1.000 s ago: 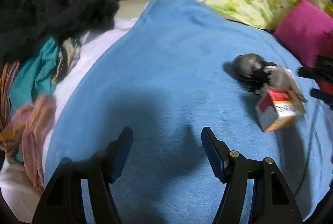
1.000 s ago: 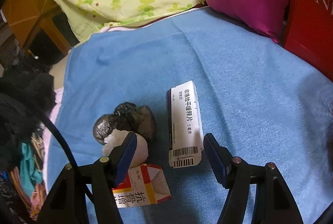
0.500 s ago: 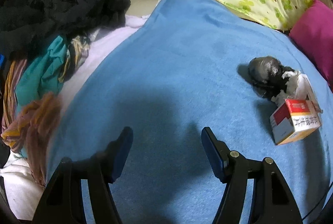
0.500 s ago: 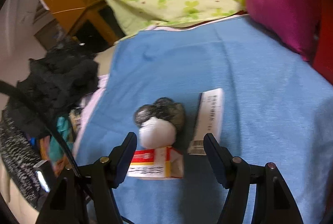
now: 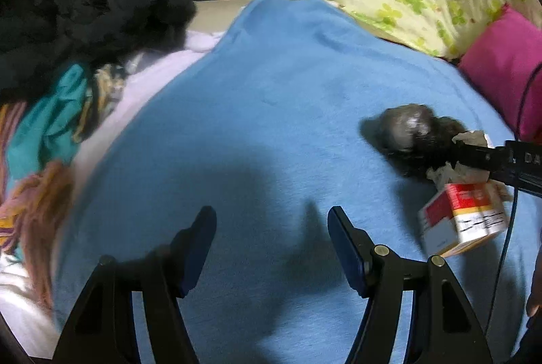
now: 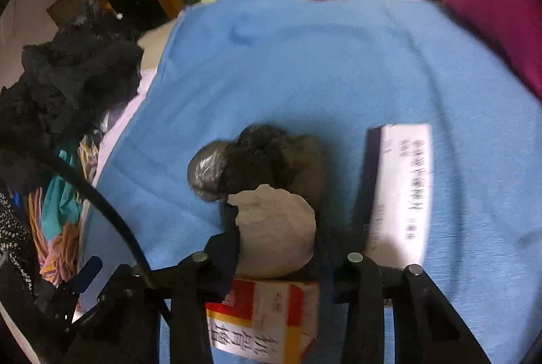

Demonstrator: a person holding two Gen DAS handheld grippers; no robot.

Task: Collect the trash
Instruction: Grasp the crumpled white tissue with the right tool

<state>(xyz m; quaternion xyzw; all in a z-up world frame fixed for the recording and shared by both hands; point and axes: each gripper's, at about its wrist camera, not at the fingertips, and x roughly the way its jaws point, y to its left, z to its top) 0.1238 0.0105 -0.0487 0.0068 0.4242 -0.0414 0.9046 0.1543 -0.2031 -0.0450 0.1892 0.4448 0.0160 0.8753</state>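
Blue bedspread [image 6: 305,66] carried the trash near its right edge, where the right gripper [image 6: 276,249] had its fingers closed against a crumpled white tissue wad [image 6: 276,228], between a black bag [image 6: 250,157] and a red-and-white carton [image 6: 264,320], while the left gripper [image 5: 271,245] hovered wide open and empty

We've got bare blanket [image 5: 271,127] ahead of left gripper [image 5: 271,249]; clothes [image 5: 67,59] crowd the left, trash [image 6: 271,194] right
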